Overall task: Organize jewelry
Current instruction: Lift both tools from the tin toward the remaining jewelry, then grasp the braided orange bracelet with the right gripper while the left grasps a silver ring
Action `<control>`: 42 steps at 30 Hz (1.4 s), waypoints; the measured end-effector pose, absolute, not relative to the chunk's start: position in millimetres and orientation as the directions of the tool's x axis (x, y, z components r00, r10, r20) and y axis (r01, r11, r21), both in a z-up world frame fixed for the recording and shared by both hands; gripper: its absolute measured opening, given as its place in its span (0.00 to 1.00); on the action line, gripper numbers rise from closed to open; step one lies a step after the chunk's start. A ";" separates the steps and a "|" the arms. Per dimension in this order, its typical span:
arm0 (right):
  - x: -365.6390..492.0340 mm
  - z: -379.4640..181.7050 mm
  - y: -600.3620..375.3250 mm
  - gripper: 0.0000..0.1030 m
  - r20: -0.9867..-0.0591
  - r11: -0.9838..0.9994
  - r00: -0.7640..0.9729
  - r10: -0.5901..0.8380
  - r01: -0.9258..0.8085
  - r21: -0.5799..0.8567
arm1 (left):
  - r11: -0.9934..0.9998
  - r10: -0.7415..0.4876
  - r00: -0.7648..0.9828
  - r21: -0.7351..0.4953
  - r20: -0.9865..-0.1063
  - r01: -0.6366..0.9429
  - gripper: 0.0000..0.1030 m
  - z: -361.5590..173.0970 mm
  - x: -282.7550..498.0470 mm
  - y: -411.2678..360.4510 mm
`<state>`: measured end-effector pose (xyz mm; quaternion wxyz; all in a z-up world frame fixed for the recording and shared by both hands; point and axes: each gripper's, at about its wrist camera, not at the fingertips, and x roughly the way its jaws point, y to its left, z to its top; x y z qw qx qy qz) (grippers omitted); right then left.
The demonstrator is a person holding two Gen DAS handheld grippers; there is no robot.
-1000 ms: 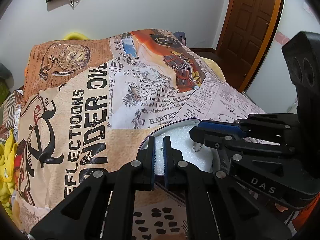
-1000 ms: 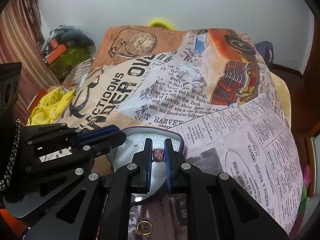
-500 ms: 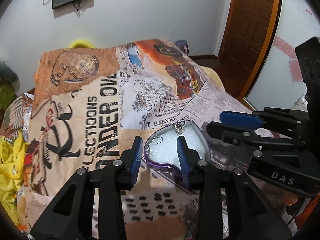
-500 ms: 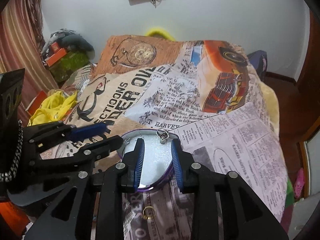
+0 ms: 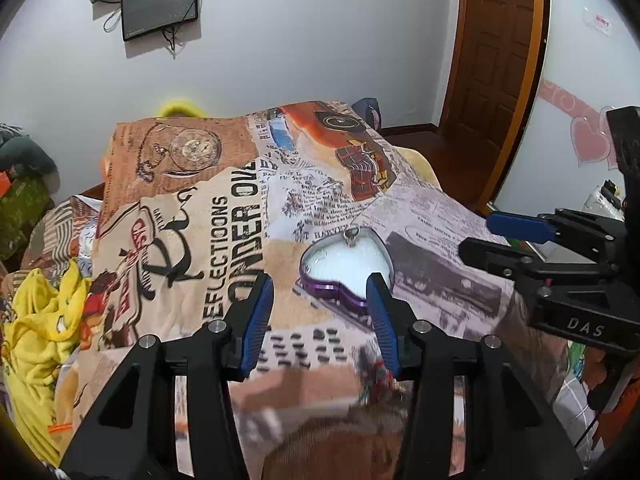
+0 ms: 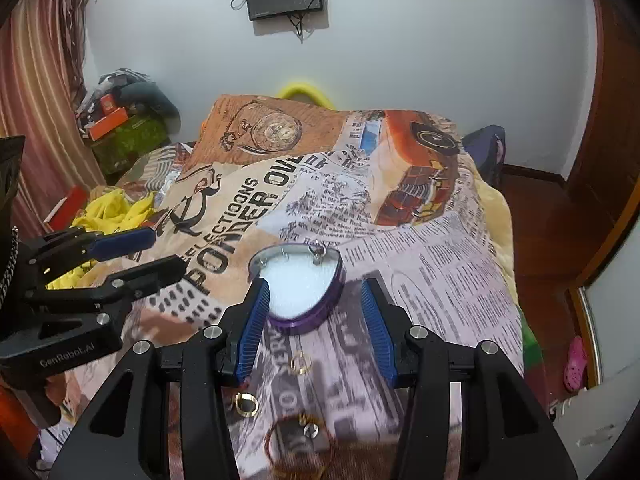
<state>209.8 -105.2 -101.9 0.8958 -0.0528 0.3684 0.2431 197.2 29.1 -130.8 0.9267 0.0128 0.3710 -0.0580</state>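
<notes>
**Both tools released, heart box on the bed ahead**

Left wrist: left tool [image 5: 318,300] jaws apart, just been opening, nothing gripped. Purple heart-shaped jewelry box [image 5: 347,270] with white foam lies on the printed bedspread [image 5: 192,216], just beyond the fingertips; right blue pad [image 5: 380,320] overlaps its near edge in view. Small metal ring charm [image 5: 352,236] sits at the box's far notch. Right tool [image 5: 500,236] comes in from the right, marked "DAS". Bedspread print reads "EFLECTIOONS", "ONDER OVE", "HARVE".

Right wrist: right tool [image 6: 312,308] jaws apart, just been opening, empty. Box [image 6: 298,284] lies between and just past the tips. Gold earrings [image 6: 300,362] and a thin bangle [image 6: 300,446] lie loose on the bedspread nearer the camera. Left tool [image 6: 160,254] at left, body labelled "GenRobot.AI".
</notes>
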 end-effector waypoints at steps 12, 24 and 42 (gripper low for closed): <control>168.3 -110.1 -124.5 0.43 -0.697 0.894 0.623 0.356 -0.445 0.059 | 0.992 -0.103 0.688 -0.020 -0.719 0.127 0.46 -142.2 155.6 25.9; 146.7 -149.1 -134.9 0.43 -0.753 0.905 0.595 0.282 -0.426 0.003 | 0.987 -0.131 0.623 -0.044 -0.771 0.152 0.46 -176.4 135.9 12.1; 149.9 -182.9 -146.5 0.43 -0.794 0.908 0.542 0.274 -0.419 0.028 | 0.974 -0.194 0.521 -0.101 -0.831 0.201 0.39 -225.1 157.5 -16.8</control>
